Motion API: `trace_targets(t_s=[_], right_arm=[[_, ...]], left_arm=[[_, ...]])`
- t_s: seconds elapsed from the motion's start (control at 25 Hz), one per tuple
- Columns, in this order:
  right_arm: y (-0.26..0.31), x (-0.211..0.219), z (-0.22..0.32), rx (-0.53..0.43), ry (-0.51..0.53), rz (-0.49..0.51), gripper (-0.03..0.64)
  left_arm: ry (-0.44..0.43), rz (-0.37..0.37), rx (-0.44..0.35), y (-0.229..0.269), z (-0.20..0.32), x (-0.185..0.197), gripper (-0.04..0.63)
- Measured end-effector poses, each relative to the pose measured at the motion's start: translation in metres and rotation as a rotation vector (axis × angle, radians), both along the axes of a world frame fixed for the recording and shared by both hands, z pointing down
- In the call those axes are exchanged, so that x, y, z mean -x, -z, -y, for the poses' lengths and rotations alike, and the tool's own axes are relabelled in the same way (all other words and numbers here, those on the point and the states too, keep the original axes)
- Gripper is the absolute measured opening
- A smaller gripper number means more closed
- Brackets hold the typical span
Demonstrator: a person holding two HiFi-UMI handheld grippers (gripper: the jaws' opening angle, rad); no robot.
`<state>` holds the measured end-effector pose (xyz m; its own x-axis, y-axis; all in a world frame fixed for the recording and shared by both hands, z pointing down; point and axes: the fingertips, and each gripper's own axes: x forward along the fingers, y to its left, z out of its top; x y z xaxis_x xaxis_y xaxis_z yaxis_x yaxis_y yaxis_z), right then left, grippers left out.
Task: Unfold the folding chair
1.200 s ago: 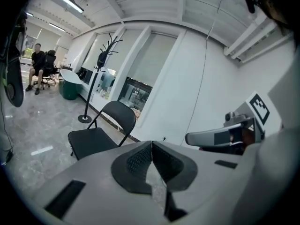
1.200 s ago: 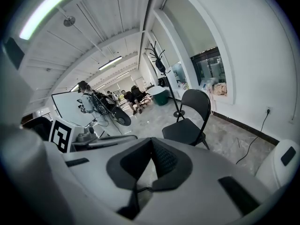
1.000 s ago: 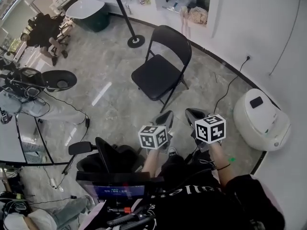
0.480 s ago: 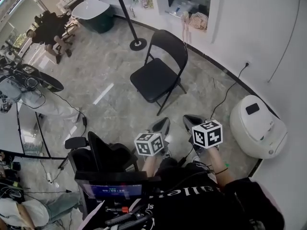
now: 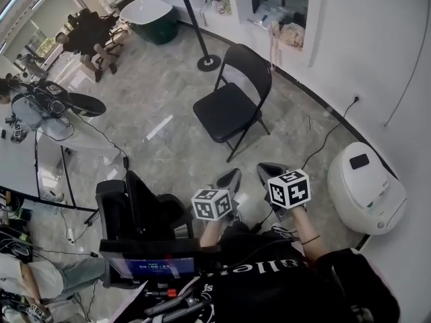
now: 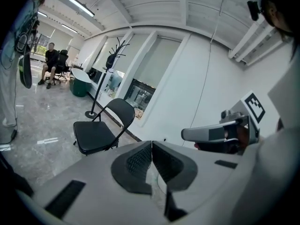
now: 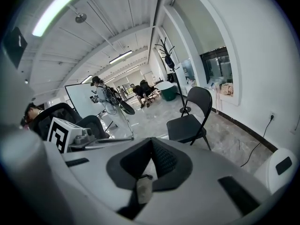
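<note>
The folding chair [image 5: 232, 103] stands on the grey floor [image 5: 155, 106] with its seat flat, its backrest upright and its legs spread (so it looks opened out already), and nothing touches it. My left hand-held gripper [image 5: 230, 178] is on the near side of the chair, well apart from it. Its two jaws are pressed together with nothing between the pads, and in the left gripper view the chair sits off to the left of them. My right hand-held gripper [image 5: 270, 172] is also on the chair's near side and clear of it, jaws together and empty. In the right gripper view the chair shows above and to the right of them. Behind the chair's backrest runs the white wall [image 5: 350, 39]. A tall black stand [image 5: 208, 62] has its round base near the chair's back-left corner. To the chair's right, nearer me, a white domed machine [image 5: 367, 177] sits on the floor, and a black cable [image 5: 323, 136] lies between it and the chair. Far beyond the chair's left side sits a person [image 5: 91, 32] in black.
</note>
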<state>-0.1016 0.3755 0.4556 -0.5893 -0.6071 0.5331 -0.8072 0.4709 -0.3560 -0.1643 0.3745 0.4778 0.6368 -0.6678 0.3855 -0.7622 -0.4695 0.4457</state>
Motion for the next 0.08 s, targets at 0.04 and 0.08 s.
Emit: trace_targets(t_s=[0.04, 0.08], right_arm=[[0.0003, -0.0003, -0.0012, -0.001, 0.004, 0.0, 0.015], [0.0007, -0.0007, -0.0025, -0.003, 0.009, -0.001, 0.015]], left_arm=[[0.004, 0.009, 0.001, -0.0007, -0.0019, -0.0002, 0.006], [0.008, 0.017, 0.001, -0.0014, -0.0039, -0.0003, 0.006]])
